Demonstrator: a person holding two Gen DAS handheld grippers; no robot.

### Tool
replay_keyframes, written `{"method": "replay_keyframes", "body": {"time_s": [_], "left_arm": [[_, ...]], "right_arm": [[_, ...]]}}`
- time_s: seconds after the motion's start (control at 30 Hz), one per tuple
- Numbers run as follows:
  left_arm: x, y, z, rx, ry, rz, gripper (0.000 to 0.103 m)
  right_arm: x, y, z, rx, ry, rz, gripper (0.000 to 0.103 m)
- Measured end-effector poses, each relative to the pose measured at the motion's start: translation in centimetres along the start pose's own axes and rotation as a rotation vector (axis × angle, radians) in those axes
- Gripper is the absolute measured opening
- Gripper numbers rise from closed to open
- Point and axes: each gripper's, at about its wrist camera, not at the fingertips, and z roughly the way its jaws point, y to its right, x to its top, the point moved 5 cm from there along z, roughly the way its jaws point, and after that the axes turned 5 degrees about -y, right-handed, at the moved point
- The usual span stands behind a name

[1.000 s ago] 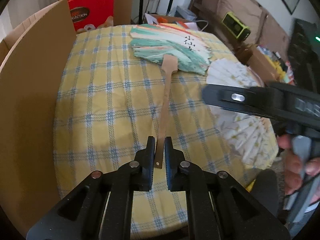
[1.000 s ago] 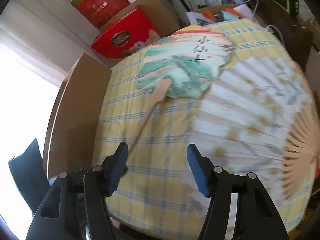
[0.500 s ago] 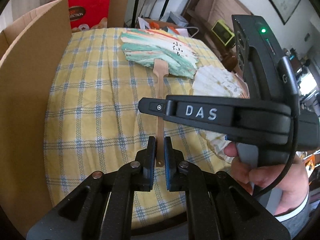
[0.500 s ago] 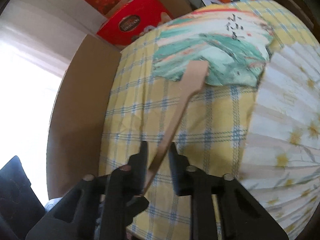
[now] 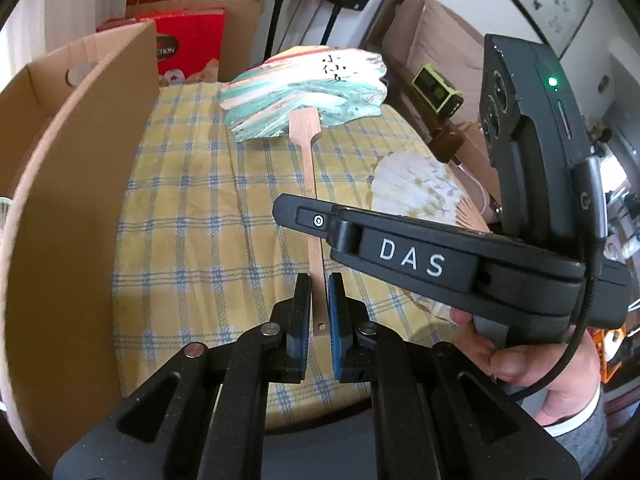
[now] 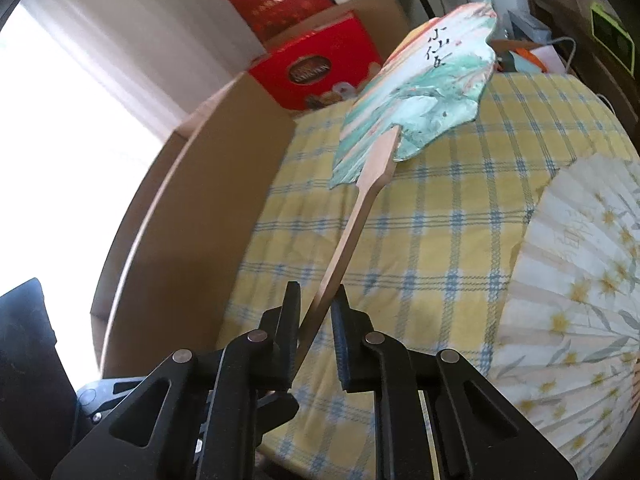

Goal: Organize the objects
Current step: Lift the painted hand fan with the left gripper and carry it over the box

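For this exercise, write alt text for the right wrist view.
The right gripper, its fingers closing, takes the wooden handle of a green painted fan raised over a yellow checked tablecloth. A cardboard box stands left; a pale folding fan lies right.

left gripper [image 5: 319,308]: clamped tight on the fan handle [image 5: 316,264] near its end, pointed steeply down | right gripper [image 6: 316,320]: jaws closing, handle held slanted between them, just ahead of the left gripper's grip | right hand [image 5: 512,356]: wrapped round the right gripper's grip, grey sleeve seen behind
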Motion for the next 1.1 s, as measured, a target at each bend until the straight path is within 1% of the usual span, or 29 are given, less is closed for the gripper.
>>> {"method": "replay_keyframes", "body": {"time_s": [0.13,0.37,0.53,0.67,0.87,0.97,1.1], "left_arm": [[-0.4,0.4,-1.1,0.017,0.025,0.017,0.008],[-0.8,1.3,-3.9,0.097,0.095,0.065,0.009],[-1.1,1.1,-5.8,0.124,0.127,0.070,0.009],[-1.4,0.1,-7.1,0.154,0.150,0.061,0.009],[-1.7,-2.2,-9.6,0.200,0.186,0.023,0.009],[-2.1,-3.9,-10.7,0.212,0.192,-0.001,0.009],[-3.0,-6.5,-12.1,0.224,0.191,-0.044,0.010]], "right_arm": [[-0.6,-0.7,-0.6,0.034,0.023,-0.001,0.015],[-0.5,-2.9,-2.0,0.067,0.060,-0.033,0.015],[-0.4,-4.9,-3.0,0.092,0.092,-0.065,0.015],[-0.2,-6.8,-2.7,0.110,0.085,-0.099,0.015],[0.4,-10.7,-1.3,0.133,0.071,-0.169,0.015],[0.5,-12.6,-0.5,0.148,0.058,-0.204,0.015],[0.4,-14.6,1.4,0.175,0.015,-0.229,0.015]]}}
